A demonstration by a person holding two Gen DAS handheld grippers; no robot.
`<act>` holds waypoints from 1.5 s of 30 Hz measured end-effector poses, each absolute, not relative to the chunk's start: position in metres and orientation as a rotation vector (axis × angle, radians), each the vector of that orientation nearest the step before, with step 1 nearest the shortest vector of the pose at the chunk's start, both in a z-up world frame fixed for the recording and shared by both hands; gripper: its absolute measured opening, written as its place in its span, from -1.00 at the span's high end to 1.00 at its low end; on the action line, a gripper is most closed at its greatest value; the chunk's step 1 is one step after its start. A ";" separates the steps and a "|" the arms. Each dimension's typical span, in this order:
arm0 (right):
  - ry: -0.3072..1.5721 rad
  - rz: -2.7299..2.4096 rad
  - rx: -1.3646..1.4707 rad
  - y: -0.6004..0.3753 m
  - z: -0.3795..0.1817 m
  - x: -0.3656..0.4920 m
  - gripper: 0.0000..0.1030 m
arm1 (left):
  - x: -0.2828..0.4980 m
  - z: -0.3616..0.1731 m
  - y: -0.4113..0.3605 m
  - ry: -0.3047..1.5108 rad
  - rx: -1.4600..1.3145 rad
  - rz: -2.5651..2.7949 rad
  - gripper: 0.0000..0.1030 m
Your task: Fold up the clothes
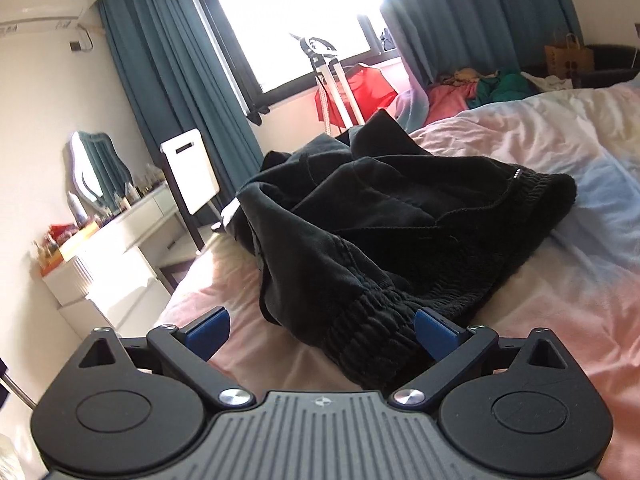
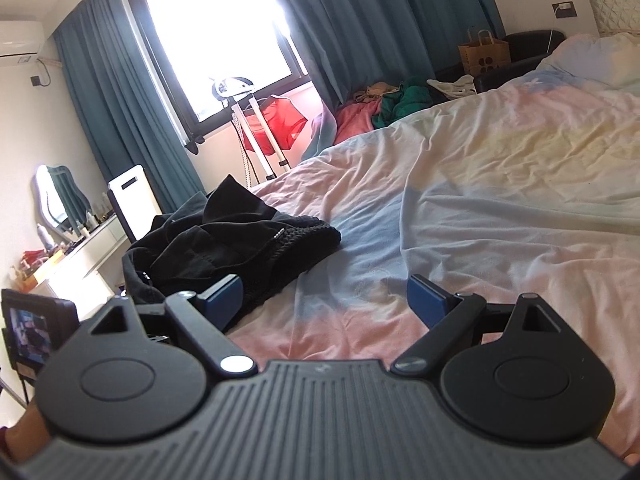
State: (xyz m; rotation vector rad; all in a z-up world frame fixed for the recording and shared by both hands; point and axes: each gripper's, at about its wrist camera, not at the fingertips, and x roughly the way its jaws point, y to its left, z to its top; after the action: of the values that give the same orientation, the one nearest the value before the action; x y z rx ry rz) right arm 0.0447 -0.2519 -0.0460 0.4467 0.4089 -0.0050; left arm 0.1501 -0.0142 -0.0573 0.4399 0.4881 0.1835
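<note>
The left tongs (image 1: 322, 330) gape wide around the black pants' (image 1: 384, 224) stretchy cuff (image 1: 372, 332); they should pinch it firmly. The right tongs (image 2: 324, 300) hang wide open, holding nothing, above the bed (image 2: 500, 184).

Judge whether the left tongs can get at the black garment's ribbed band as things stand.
Probably yes: the left tongs are open, with the ribbed band of the black garment already lying between them, nothing in front.

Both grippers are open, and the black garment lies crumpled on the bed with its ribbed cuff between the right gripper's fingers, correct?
Not quite: the ribbed cuff lies between the left gripper's fingers, as the left wrist view shows. The right gripper is open over bare bedsheet, with the black garment off to its left. The rest holds.
</note>
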 end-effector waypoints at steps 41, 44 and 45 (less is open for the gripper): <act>0.571 0.058 0.300 -0.190 -0.071 0.121 -0.48 | 0.158 0.011 0.156 0.160 -0.358 0.332 0.75; 0.648 0.111 0.266 -0.159 -0.090 0.161 -0.35 | 0.167 0.001 0.192 0.229 -0.441 0.375 0.75; 0.677 0.130 0.252 -0.149 -0.097 0.174 -0.34 | 0.169 -0.004 0.205 0.253 -0.474 0.388 0.75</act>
State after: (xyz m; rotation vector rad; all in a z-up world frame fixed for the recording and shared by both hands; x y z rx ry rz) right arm 0.1740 -0.1488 -0.0966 0.2522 0.6771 0.1299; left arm 0.1695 0.2045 -0.0036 -0.4738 0.2532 0.3882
